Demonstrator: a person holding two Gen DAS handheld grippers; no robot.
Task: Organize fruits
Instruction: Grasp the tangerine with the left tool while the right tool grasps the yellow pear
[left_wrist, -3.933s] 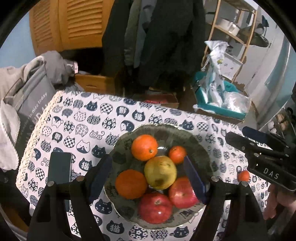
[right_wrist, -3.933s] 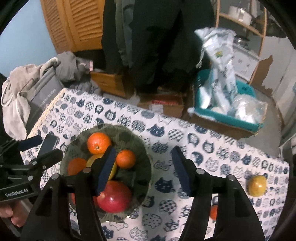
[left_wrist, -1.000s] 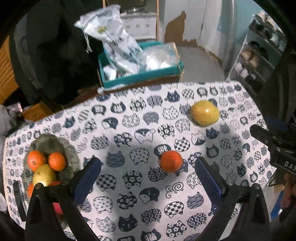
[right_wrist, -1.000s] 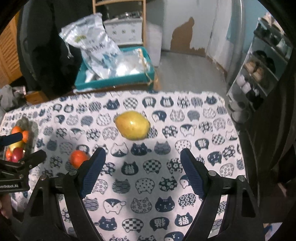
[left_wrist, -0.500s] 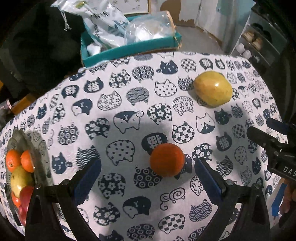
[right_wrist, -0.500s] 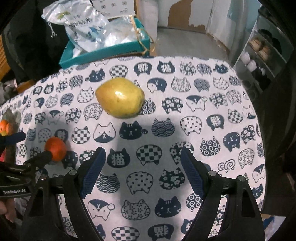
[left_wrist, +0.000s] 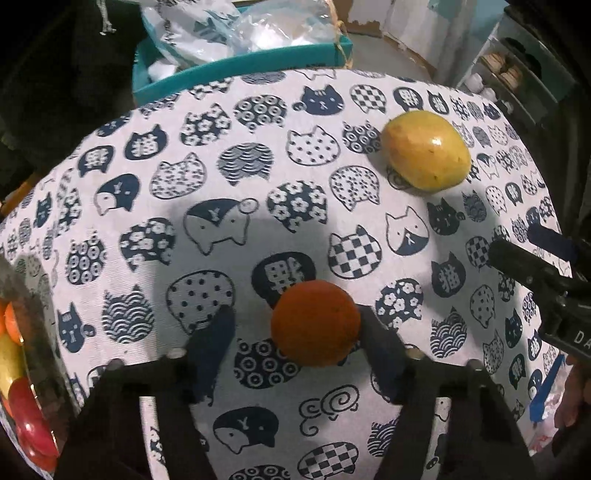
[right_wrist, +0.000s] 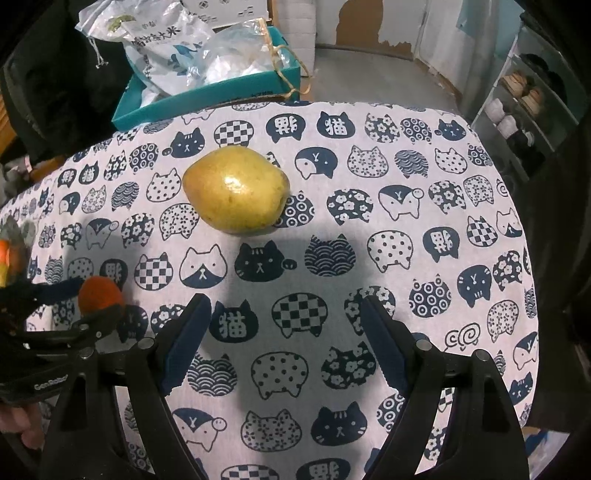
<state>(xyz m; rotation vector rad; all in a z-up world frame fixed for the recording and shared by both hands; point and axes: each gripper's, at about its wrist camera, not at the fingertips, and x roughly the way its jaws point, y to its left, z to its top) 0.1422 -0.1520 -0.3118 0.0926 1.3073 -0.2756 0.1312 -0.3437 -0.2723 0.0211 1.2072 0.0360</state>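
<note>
A small orange (left_wrist: 315, 322) lies on the cat-print tablecloth (left_wrist: 229, 177), between the fingers of my left gripper (left_wrist: 295, 332). The jaws have narrowed around it; the right finger touches it, the left stands a little apart. The orange also shows in the right wrist view (right_wrist: 100, 293), at the left gripper's tips. A yellow pear (right_wrist: 236, 189) lies further back, ahead and left of my open, empty right gripper (right_wrist: 286, 328); it also shows in the left wrist view (left_wrist: 424, 150). The bowl of fruit (left_wrist: 18, 417) sits at the far left edge.
A teal box (right_wrist: 207, 92) with plastic bags stands on the floor beyond the table's far edge. A shoe rack (right_wrist: 524, 96) is at the right. The table's right edge (right_wrist: 517, 206) is close to the right gripper. Dark clothes hang at the left.
Both grippers have swung from the bowl to the table's right end and dropped lower. The left gripper has come down around the orange and its jaws have narrowed. The right gripper neared the pear.
</note>
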